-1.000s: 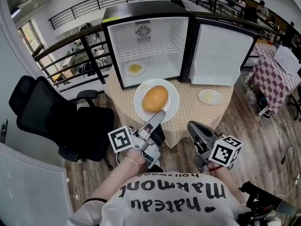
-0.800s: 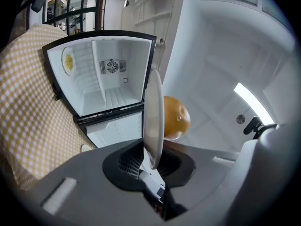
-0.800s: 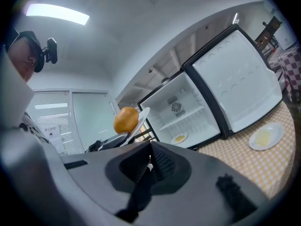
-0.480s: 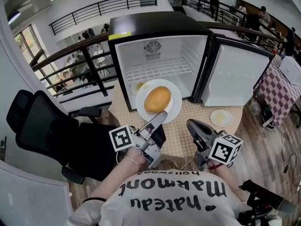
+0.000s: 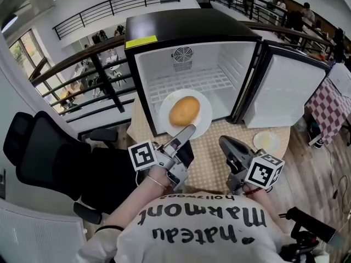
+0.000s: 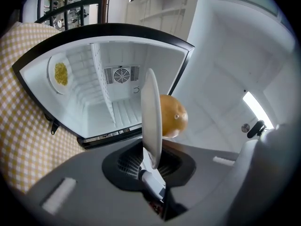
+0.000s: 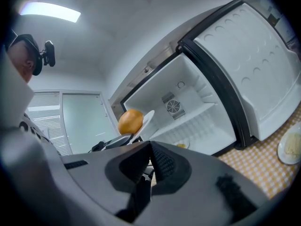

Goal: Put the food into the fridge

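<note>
The left gripper [image 5: 188, 129] is pinching the near rim of a white plate [image 5: 204, 120], which is carrying a round golden food [image 5: 184, 110] just ahead of its tips, at the mouth of the open fridge [image 5: 192, 26]. The right gripper [image 5: 229, 145] is hovering over the checked table [image 5: 211, 158], its jaws together. A second plate [image 5: 266, 141] is lying just to its right, and the fridge door [image 5: 279, 92] is standing open ahead of it.

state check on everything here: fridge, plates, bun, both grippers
fridge, door wide open
left gripper, shut on the white plate's rim
white plate, held up at the fridge opening
bun, whole, sitting on the white plate
right gripper, shut, empty
plate in the fridge, on the bottom, yellow food on it
plate by the door, lying flat outside, food on it
</note>
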